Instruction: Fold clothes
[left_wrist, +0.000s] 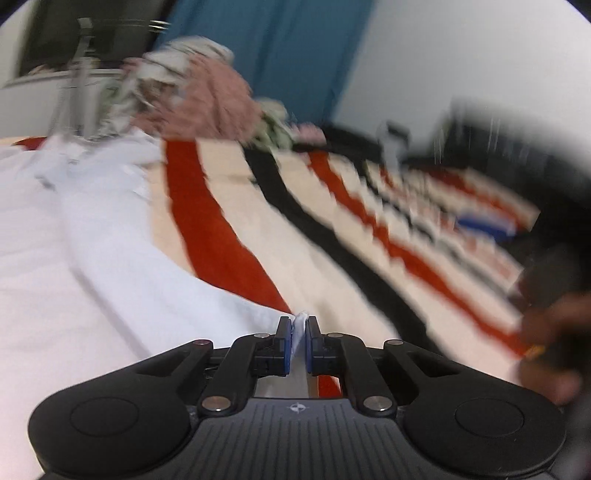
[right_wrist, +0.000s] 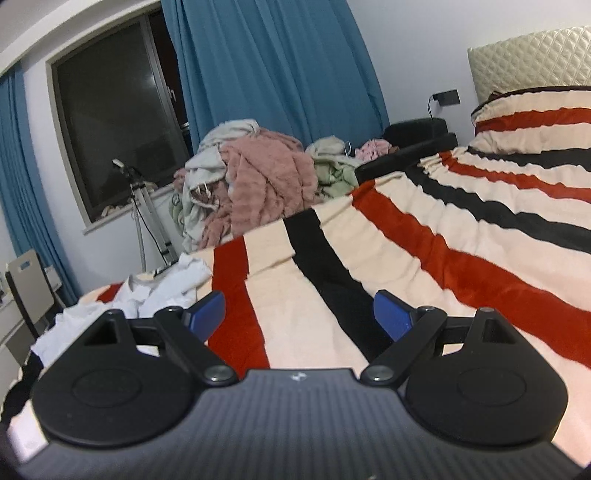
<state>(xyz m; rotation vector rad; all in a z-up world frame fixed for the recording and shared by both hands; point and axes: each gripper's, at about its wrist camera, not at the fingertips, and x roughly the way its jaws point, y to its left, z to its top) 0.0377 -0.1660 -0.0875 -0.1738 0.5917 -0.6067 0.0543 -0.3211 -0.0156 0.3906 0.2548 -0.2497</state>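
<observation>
The left gripper (left_wrist: 298, 332) pinches a corner of the white garment (left_wrist: 92, 266) on the bed's striped blanket (right_wrist: 424, 266). The right gripper (right_wrist: 299, 314) fingers are spread, empty. Blue curtains (right_wrist: 273, 62) flank a dark window (right_wrist: 118, 110).

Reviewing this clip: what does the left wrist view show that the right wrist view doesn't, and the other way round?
Only the left wrist view shows the left tongs shut on an edge of the white garment, with white cloth pinched between the blue pads.

Only the right wrist view shows the right tongs open over the bed with nothing between them, plus the dark window and the quilted headboard.

Both show the striped blanket, the laundry pile, the blue curtain and the white garment.
</observation>
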